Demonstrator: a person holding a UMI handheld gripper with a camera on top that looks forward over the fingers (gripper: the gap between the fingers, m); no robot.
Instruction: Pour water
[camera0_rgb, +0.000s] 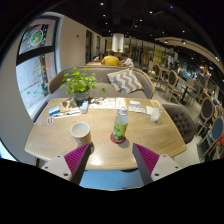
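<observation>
Gripper view shows a white cup (80, 130) on the wooden counter (50, 140), then a bottle (121, 125) standing upright just right of it. The claw (108, 160) hangs wide open, holding nothing, so pouring hasn't started yet I'd say.

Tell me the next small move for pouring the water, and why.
Probably ease the gripper forward toward the bottle: its fingers are open and empty, the bottle stands upright on the table just ahead, and the cup waits to its left.
</observation>
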